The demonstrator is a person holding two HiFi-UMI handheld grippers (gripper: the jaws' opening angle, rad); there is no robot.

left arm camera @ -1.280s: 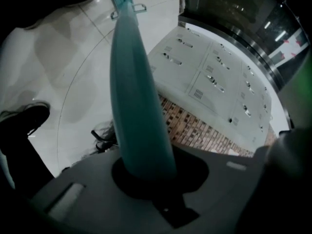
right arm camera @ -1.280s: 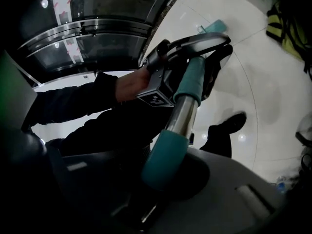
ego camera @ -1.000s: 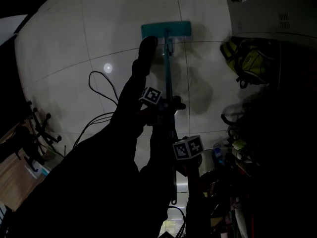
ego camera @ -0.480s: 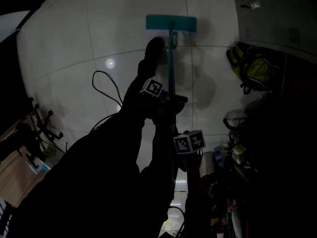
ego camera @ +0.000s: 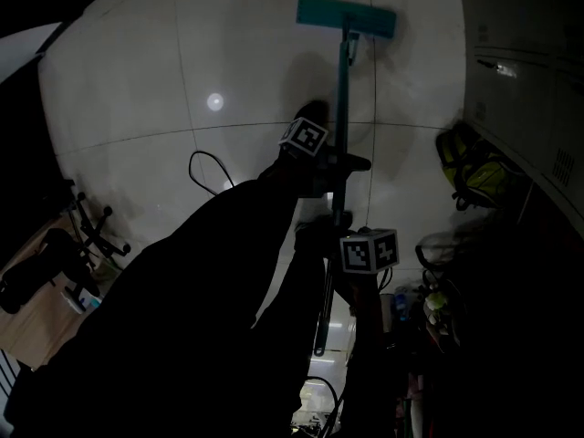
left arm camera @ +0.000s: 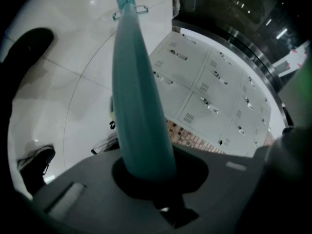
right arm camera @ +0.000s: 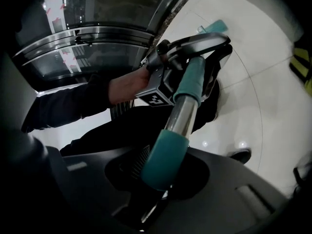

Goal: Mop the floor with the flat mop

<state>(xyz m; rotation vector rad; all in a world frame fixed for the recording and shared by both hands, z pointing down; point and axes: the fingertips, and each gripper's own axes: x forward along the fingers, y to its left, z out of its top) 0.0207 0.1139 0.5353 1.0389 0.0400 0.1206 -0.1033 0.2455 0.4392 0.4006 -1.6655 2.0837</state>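
Observation:
The flat mop's teal head (ego camera: pixel 347 16) lies flat on the white tiled floor (ego camera: pixel 137 89) at the far end of its pole (ego camera: pixel 344 80). My left gripper (ego camera: pixel 338 165) is shut round the pole's upper middle, its marker cube just left of the pole. Nearer to me, my right gripper (ego camera: pixel 336 237) is shut on the pole lower down. In the left gripper view the teal pole (left arm camera: pixel 139 96) runs out of the left gripper (left arm camera: pixel 146 174) towards the floor. In the right gripper view the teal grip (right arm camera: pixel 165 155) sits in the right gripper (right arm camera: pixel 158 179), with a bare metal section above it.
A yellow-green bag (ego camera: pixel 479 176) lies by the grey lockers (ego camera: pixel 529 80) at the right. A black cable (ego camera: pixel 205 167) loops on the floor left of the pole. A chair base (ego camera: pixel 87 231) stands at the left. Bottles and clutter (ego camera: pixel 429 299) crowd the lower right.
The mop head has slid away from me and to the right across the tiles. Both grippers have travelled forward with the pole, still gripping it.

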